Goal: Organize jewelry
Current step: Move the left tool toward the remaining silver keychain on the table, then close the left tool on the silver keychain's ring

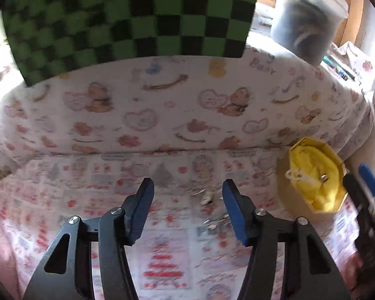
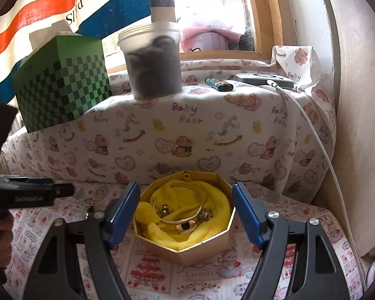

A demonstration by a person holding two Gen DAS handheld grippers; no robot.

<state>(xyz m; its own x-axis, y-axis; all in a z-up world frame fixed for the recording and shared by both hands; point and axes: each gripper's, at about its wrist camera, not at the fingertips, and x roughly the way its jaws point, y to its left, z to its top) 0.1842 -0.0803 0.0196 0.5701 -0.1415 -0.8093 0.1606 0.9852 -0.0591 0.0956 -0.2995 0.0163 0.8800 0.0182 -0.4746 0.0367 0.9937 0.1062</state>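
Left hand-held gripper [image 1: 187, 207] hangs with jaws apart, clenching nothing, over small silver jewelry [image 1: 207, 197] loose on the printed cloth [image 1: 162, 262]. Right hand-held gripper [image 2: 186, 212] stands released, straddling the gold box [image 2: 182, 250], where a bangle [image 2: 185, 205] and earrings [image 2: 205, 215] already lie. Judging by this, sorting is partly done.

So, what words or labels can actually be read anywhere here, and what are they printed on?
"Baby Bear": on the white teddy-bear print cloth draped over the ledge, repeated.
"CHRIST", cut off: on the red-and-white printed cloth under the gold octagonal box.
Upside-down dark letters on the red, white and blue striped fabric: not legible.
Small print on the lighter: too small.
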